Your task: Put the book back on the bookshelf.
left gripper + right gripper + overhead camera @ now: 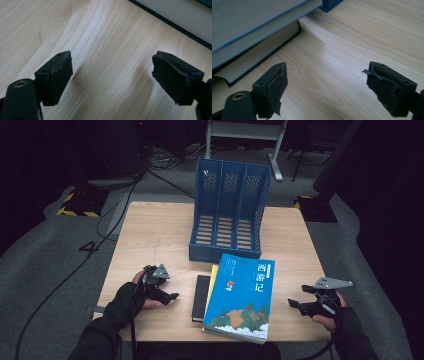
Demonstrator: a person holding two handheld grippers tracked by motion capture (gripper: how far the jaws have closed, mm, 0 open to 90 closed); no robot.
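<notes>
A stack of books lies at the front middle of the wooden table (160,230). On top is a blue book (241,296) with a landscape cover; under it a yellow one and a black book (201,297) stick out to the left. Behind them stands a blue three-slot file rack (228,212), its slots bare. My left gripper (169,292) rests open on the table left of the stack; its view has bare wood between the jaws (112,72) and the black book's page edge (180,17) at top right. My right gripper (295,305) is open right of the stack, whose page edges (249,37) lie ahead to the left.
The file rack's blue corner (329,5) shows beyond the books. Cables (100,240) run over the grey carpet left of the table. A white frame's legs (245,135) stand behind, and yellow-black taped bases (77,205) sit at both sides. Bare wood lies to each side of the stack.
</notes>
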